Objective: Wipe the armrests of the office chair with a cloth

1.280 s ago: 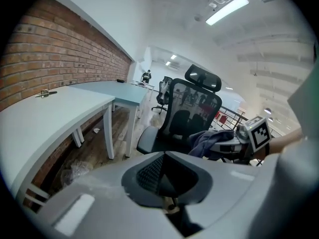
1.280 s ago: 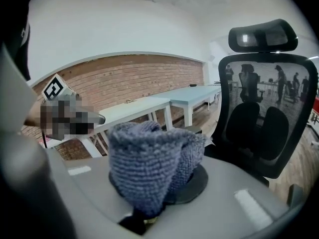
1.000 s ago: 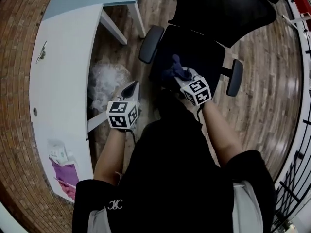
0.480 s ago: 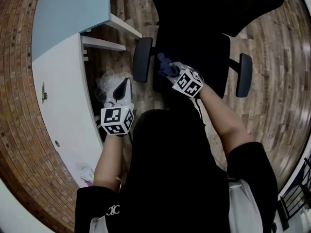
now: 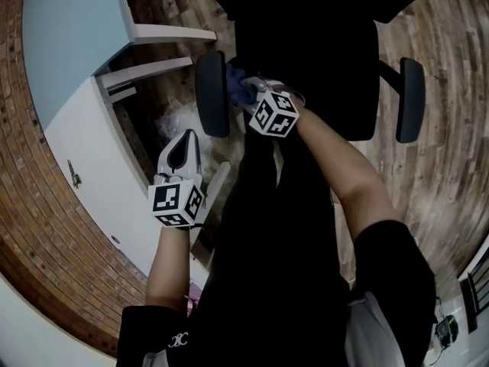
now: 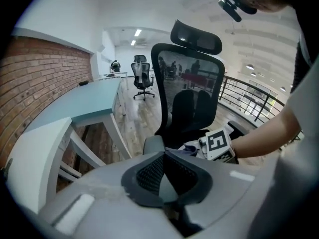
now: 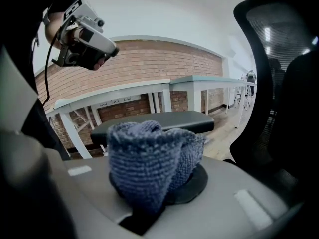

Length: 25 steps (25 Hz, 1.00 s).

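The black office chair (image 5: 306, 44) stands in front of me, its left armrest (image 5: 212, 94) and right armrest (image 5: 410, 100) both in the head view. My right gripper (image 5: 246, 92) is shut on a bunched blue cloth (image 5: 234, 82), which sits against the inner side of the left armrest. In the right gripper view the cloth (image 7: 149, 163) fills the jaws, with the armrest pad (image 7: 159, 121) just beyond it. My left gripper (image 5: 182, 147) hangs shut and empty, lower left of that armrest and apart from it. Its own view shows the armrest (image 6: 153, 144) and chair back (image 6: 189, 93).
A white curved desk (image 5: 84, 151) and a light blue desktop (image 5: 69, 29) stand to the left, their legs (image 5: 153, 71) close to the left armrest. A crumpled clear plastic bag (image 5: 172, 121) lies under the desk. A railing (image 6: 249, 101) runs behind the chair.
My right gripper has carried the cloth leftward from the seat to the left armrest. My left gripper stays shut, low beside the desk. The head view has swung round.
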Available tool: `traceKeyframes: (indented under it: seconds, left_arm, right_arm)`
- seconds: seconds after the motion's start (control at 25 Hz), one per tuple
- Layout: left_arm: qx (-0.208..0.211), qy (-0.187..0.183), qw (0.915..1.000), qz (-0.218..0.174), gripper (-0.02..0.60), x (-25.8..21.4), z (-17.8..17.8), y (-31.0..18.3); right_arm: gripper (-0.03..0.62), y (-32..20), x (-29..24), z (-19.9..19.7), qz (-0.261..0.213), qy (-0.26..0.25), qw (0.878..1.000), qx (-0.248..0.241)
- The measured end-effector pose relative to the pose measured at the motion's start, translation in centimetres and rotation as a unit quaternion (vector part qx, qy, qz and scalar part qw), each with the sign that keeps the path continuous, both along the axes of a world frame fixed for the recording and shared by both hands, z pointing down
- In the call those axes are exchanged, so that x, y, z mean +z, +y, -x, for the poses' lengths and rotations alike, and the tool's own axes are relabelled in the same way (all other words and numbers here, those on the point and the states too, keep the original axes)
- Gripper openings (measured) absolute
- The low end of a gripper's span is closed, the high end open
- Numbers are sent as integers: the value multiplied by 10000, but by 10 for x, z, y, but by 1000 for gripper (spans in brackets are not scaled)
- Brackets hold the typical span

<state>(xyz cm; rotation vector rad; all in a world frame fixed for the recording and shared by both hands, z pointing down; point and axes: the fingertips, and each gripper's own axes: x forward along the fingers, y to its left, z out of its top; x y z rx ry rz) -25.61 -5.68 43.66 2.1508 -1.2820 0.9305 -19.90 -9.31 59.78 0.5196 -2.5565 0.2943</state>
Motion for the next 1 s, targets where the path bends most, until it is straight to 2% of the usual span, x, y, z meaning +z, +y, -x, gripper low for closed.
traceKeyframes:
  seconds: [0.28,0.6,0.76,1.0]
  left_arm:
    - [141,-46,9999,71,6,16,5,-11]
    - [-2,-24,9998,195,6,26,20,-11]
    - [-46,-116,9998,136,6,32,25,-18]
    - [-307,-107,9991,278,6,49,31,-13]
  right_arm:
    - [54,-14,17,22,-75,-180,9998,63]
    - [54,-28,34,31,-187,333,9989,-283]
    - [54,-35,47,31,-105,516,9980,-353]
    - [54,-49,87,27,112,894,9951,-402]
